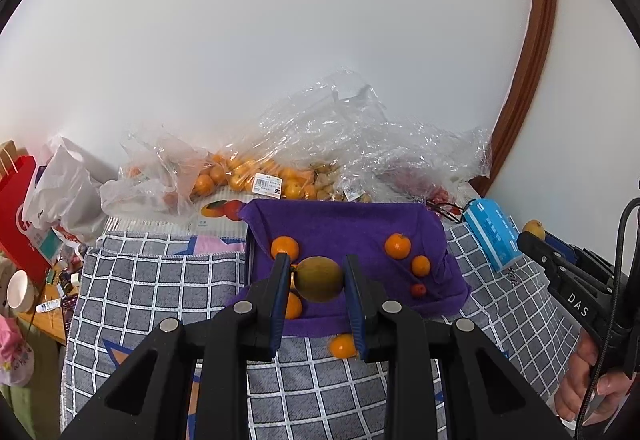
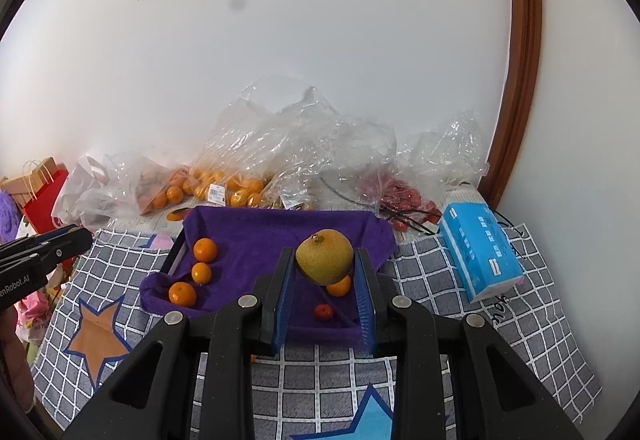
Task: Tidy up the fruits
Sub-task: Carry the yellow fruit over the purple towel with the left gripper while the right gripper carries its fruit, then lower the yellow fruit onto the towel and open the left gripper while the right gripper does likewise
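Note:
My left gripper [image 1: 318,272] is shut on a green-yellow mango-like fruit [image 1: 319,279] and holds it above the purple cloth tray [image 1: 344,228]. My right gripper [image 2: 325,260] is shut on a yellow pear [image 2: 325,256], also above the purple tray [image 2: 272,232]. Several tangerines lie on the cloth: one at the far left [image 1: 285,248], one at the right [image 1: 397,245], and three in a row on the left side in the right wrist view [image 2: 201,273]. A small red fruit [image 2: 323,312] lies near the tray's front. One tangerine [image 1: 342,345] lies on the checked mat.
Clear plastic bags of tangerines [image 1: 240,176] and red fruit [image 2: 400,196] line the wall behind the tray. A blue tissue pack [image 2: 480,248] lies at the right. A grey checked mat [image 1: 160,292] covers the table. A red paper bag [image 1: 20,208] stands at far left.

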A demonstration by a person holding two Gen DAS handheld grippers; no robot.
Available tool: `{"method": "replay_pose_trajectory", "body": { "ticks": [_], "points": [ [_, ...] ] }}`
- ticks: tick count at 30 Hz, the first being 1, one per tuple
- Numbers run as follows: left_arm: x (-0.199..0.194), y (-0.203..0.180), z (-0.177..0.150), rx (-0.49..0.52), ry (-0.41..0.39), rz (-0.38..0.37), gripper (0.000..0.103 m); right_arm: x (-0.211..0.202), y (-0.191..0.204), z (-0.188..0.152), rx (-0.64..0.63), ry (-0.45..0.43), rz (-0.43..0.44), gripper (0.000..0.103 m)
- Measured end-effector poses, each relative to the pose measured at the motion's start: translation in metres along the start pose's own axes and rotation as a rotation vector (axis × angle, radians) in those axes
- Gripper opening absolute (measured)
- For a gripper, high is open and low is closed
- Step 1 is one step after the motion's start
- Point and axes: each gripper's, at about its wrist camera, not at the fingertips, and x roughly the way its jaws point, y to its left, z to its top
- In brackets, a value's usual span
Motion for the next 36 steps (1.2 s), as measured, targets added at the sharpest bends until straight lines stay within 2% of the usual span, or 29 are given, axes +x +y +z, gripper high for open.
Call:
{"method": "replay_pose_trajectory", "body": {
  "ticks": [12,21,36],
  "points": [
    [0.030,0.012,0.017,-0.005,0.031,0.026,0.025,0.033,-0.001,0.009,0.005,0.015,0.011,0.029],
    [0.058,0.013,0.026,-0.003,0.058,0.016,0.025,0.063,-0.001,0.008,-0.006,0.053,0.016,0.029],
    [0.127,0.017,0.025,-0.016,0.166,-0.004,0.025,0.128,0.000,-0.007,-0.013,0.155,0.022,0.029]
  ]
}}
